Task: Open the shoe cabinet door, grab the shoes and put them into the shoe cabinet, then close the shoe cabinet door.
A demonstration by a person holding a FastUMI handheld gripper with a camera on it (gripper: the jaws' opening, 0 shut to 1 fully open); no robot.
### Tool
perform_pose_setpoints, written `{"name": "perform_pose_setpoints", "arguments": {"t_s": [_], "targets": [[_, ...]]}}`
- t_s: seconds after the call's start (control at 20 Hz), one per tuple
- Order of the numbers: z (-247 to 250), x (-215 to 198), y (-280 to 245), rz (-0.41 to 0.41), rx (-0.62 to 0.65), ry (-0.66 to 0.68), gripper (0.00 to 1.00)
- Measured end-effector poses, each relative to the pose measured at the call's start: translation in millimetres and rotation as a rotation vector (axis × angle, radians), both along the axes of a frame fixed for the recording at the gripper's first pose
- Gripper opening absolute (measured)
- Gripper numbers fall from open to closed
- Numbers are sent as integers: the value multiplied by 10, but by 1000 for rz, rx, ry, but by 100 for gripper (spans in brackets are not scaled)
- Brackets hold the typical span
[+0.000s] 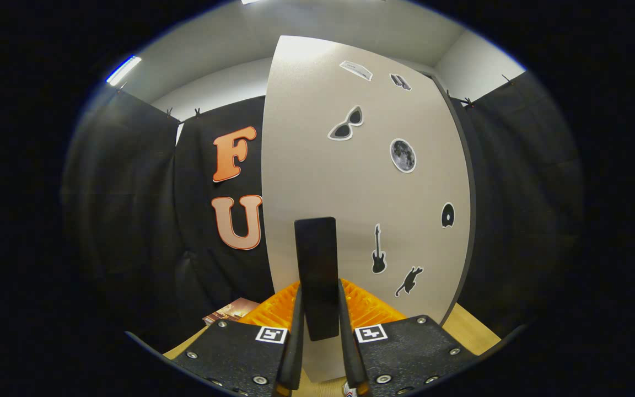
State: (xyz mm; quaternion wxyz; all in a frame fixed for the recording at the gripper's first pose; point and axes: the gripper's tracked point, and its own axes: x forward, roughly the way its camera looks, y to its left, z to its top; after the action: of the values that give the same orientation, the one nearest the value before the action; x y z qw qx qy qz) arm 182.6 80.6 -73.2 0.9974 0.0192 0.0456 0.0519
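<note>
The shoe cabinet door (pixel 339 182) is a pale beige panel with several black stickers, and it stands right in front of me. A flat black handle (pixel 317 275) rises from the door's lower part. My gripper (pixel 320 317) is shut on that handle, one finger pressing each side of it. The door's left edge stands out against the black booth cloth, so it appears swung partly outward. No shoes are visible from here.
A wooden floor (pixel 469 328) shows below the door on the right. A small picture or booklet (pixel 232 310) lies low on the left. Black booth cloth hangs on both sides.
</note>
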Motion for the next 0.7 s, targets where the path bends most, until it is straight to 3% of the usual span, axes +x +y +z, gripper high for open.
{"name": "perform_pose_setpoints", "arguments": {"t_s": [0.7], "targets": [[46,-560,-564,-34,42,-11,30]]}}
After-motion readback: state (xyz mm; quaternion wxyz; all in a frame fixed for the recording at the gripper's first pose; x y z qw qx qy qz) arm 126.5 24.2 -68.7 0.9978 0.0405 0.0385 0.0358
